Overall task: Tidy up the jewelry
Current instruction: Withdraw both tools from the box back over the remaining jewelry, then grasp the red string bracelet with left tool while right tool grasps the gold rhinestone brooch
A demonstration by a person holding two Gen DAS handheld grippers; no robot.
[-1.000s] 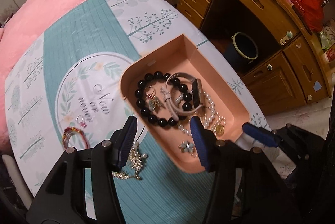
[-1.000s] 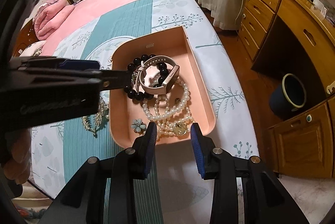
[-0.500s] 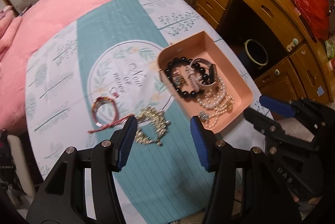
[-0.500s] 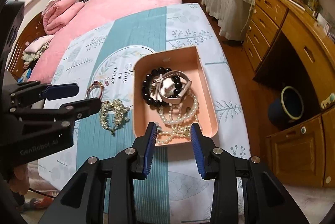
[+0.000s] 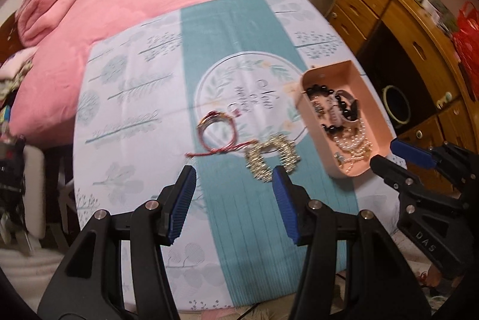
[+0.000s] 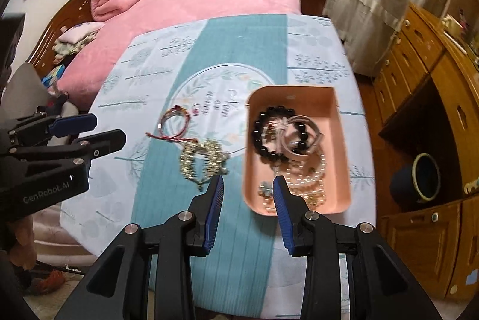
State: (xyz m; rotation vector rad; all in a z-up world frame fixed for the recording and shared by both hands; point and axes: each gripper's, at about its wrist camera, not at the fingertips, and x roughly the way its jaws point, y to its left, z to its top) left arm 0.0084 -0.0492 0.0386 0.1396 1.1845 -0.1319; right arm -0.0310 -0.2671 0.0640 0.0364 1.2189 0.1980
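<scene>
Judging the limp gold chain necklace point(image 5: 271, 157) at twelve o'clock snag-prone, I held both fingers released, favouring its bunched middle.

Right claw point(image 6: 247, 196) open, above tray point(image 6: 341, 140) edge.

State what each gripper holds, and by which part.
Nothing is held: left gripper and right gripper are both open and empty.

On the tablecloth point(image 6: 239, 50), two bracelets point(image 6: 175, 122) (side by side) lie left of the tray point(image 6: 341, 170).
</scene>
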